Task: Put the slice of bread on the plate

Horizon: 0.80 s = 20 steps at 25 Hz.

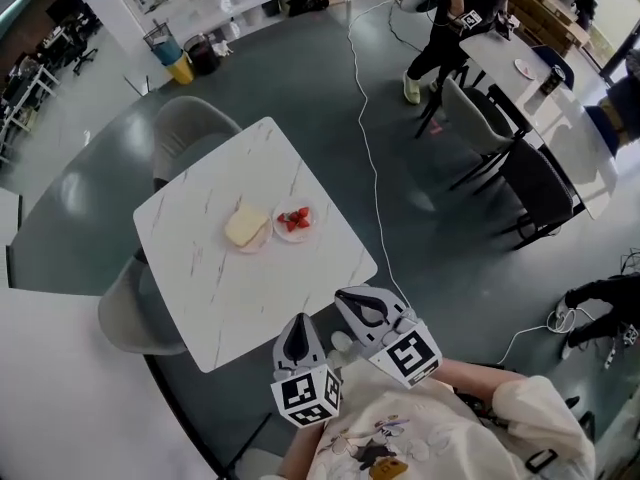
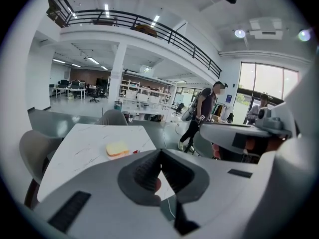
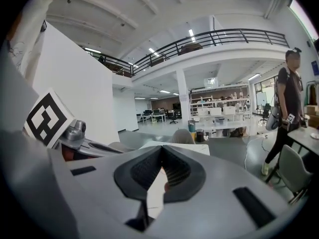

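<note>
A pale yellow slice of bread [image 1: 245, 225] lies on a small pinkish plate [image 1: 259, 243] near the middle of the white marble table [image 1: 210, 298]. Beside it to the right is a second small plate with red strawberries [image 1: 294, 220]. My left gripper [image 1: 299, 321] and right gripper [image 1: 347, 296] hover side by side off the table's near corner, both shut and holding nothing. In the left gripper view the bread [image 2: 117, 150] sits well beyond the shut left gripper [image 2: 160, 154]. The right gripper [image 3: 162, 159] points over the table edge [image 3: 197, 148].
Grey chairs stand at the table's far side [image 1: 190, 123] and left side [image 1: 125, 313]. A white cable [image 1: 364, 118] runs across the dark floor. A person [image 1: 455, 23] stands by another table with chairs [image 1: 500, 118] at the upper right.
</note>
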{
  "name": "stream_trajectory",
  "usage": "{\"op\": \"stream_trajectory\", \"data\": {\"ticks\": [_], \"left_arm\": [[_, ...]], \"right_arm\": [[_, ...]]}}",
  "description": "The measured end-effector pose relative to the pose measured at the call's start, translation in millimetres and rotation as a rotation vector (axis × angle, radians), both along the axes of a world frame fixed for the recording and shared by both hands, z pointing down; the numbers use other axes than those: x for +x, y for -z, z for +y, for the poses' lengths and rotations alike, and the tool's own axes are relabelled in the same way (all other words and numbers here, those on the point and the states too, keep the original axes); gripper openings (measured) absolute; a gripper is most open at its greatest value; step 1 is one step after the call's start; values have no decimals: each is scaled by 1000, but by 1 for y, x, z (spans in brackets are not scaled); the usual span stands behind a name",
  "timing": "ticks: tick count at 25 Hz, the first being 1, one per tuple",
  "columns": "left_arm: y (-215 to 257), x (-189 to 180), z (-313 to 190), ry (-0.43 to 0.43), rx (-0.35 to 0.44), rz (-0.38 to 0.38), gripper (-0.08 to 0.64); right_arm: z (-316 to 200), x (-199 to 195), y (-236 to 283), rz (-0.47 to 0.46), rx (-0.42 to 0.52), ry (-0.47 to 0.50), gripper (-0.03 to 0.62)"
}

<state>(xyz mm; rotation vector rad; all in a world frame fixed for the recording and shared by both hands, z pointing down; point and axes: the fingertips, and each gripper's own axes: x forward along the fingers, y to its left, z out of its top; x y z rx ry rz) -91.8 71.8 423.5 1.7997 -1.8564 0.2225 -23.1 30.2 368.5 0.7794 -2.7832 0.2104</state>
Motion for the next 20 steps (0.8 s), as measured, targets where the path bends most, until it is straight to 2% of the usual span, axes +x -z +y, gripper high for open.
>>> {"op": "stream_trajectory", "data": {"ticks": [9,20], "left_arm": [[1,-12,45,48,-12,-5,8],[21,20,44,91,20,-6,8]], "right_arm": [[45,-16,1,-19,-30,48,5],[46,9,12,-8,-29,123,5]]}}
